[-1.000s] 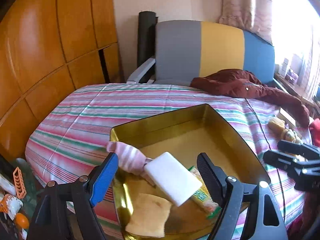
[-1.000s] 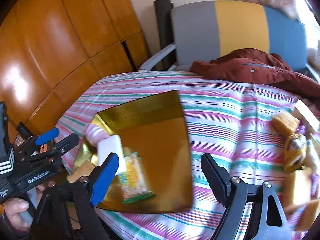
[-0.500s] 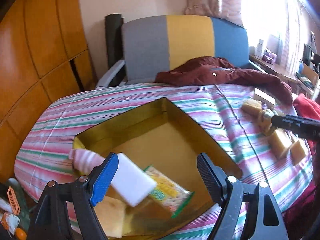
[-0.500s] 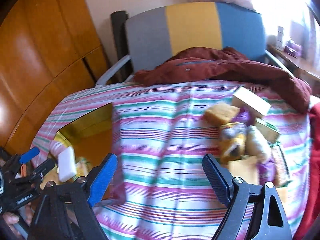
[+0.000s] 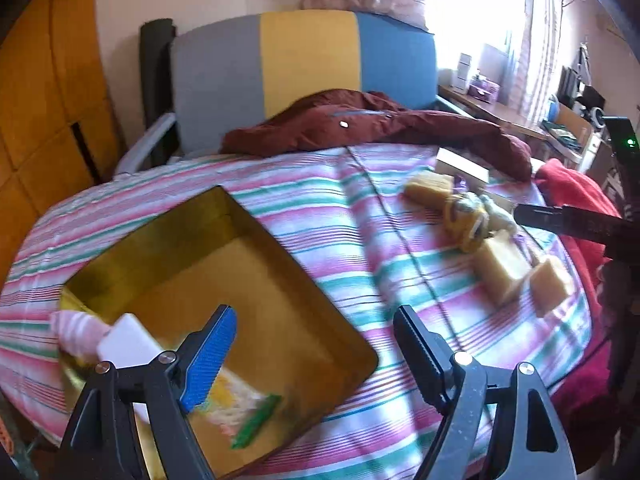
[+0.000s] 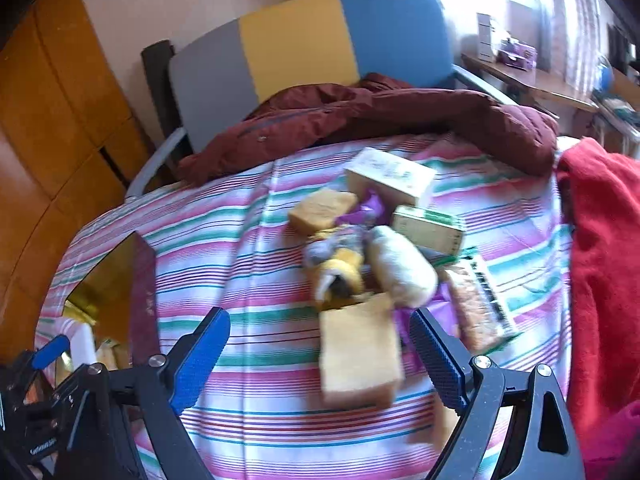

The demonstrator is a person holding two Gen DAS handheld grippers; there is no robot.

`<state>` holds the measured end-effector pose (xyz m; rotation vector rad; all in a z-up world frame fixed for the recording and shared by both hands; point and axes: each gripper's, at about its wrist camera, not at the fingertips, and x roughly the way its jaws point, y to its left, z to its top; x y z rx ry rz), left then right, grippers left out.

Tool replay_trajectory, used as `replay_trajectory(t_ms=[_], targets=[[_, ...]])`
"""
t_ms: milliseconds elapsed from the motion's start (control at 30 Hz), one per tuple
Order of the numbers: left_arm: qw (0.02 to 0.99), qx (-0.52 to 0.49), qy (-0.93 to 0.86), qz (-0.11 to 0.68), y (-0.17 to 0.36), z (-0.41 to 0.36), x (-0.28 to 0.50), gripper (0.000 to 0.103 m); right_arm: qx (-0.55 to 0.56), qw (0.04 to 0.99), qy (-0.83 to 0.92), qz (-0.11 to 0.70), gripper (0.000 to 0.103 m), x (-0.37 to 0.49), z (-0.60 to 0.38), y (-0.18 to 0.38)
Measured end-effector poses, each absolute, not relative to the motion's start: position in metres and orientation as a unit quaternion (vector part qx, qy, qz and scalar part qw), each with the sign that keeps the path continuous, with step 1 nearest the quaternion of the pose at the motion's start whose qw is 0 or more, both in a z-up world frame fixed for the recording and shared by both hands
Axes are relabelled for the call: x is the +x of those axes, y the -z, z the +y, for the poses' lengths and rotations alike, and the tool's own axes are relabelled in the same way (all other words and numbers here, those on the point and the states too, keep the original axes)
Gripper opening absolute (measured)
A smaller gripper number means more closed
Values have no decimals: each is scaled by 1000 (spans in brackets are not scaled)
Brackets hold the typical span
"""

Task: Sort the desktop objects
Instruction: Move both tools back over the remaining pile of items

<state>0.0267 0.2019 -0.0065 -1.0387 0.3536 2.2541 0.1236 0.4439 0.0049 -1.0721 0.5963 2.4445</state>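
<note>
Left wrist view first: compared with one second ago, the white block point(image 5: 124, 346) is no longer between the fingers of the left claw point(image 5: 314, 346) but lies inside the gold tray point(image 5: 304, 280), beside the pink striped sock point(image 5: 76, 330) at the tray's near left corner. The left claw now stands wide open and holds nothing, and the view has swung to the right, toward the unsorted pile. A green and yellow packet point(image 5: 244, 408) lies in the tray too, but it is blurred and the blue finger covers part of it. I judge that one item is now sorted and many are left.

Right wrist view: this camera has turned away from the tray to the pile on the striped worktop point(image 6: 256, 240). The right claw point(image 6: 320, 354) is wide open and empty, with a tan sponge point(image 6: 358, 354) lying between its fingers but not touched. Behind it lie a yellow plush toy point(image 6: 340, 272), a cream roll point(image 6: 400, 272), two boxes and a snack packet point(image 6: 480, 304). Something purple is under the pile, perhaps a wrapper; it is mostly hidden. The tray is cut off at the left edge
</note>
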Motion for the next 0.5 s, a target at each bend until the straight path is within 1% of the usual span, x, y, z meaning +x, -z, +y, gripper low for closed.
replay_trajectory(t_ms=[333, 500], targets=[[352, -421, -826, 128, 15, 243, 32, 81, -394, 235, -864, 208, 92, 128, 489, -5], [355, -438, -817, 122, 20, 254, 24, 81, -406, 232, -865, 183, 92, 108, 508, 0]])
